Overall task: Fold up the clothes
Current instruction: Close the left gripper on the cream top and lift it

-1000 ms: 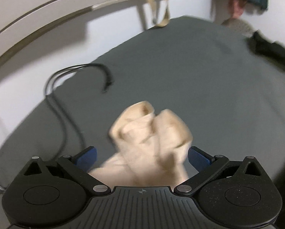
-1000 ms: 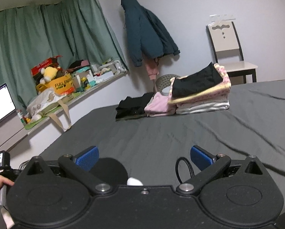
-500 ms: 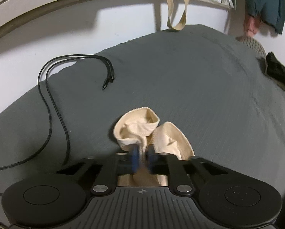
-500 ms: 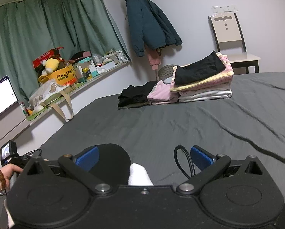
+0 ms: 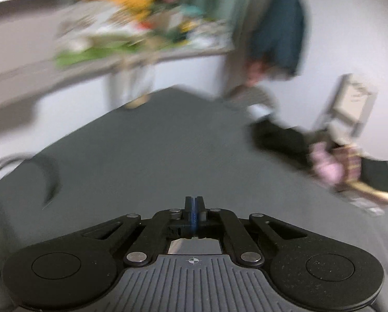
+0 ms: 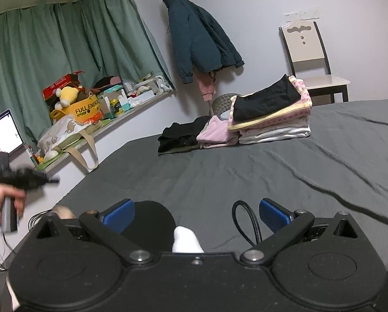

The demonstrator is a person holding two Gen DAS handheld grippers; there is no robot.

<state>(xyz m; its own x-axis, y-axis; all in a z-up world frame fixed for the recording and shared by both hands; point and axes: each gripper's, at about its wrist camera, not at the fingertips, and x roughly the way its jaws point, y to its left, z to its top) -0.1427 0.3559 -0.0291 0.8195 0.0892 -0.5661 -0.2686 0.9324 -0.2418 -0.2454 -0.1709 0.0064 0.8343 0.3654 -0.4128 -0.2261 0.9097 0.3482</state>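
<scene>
The left gripper has its blue-padded fingers pressed together with nothing visible between them, raised over the dark grey bed sheet; its view is motion-blurred. The right gripper holds its fingers wide apart, empty, low over the bed, likely ready to take cloth. A stack of folded pink, white and black clothes sits squared at the far side, probably put aside as finished; a small beige garment lies crumpled at the near left.

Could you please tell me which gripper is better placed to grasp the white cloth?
Right: the right gripper is open with the white cloth between its fingers; the left gripper is shut.
</scene>
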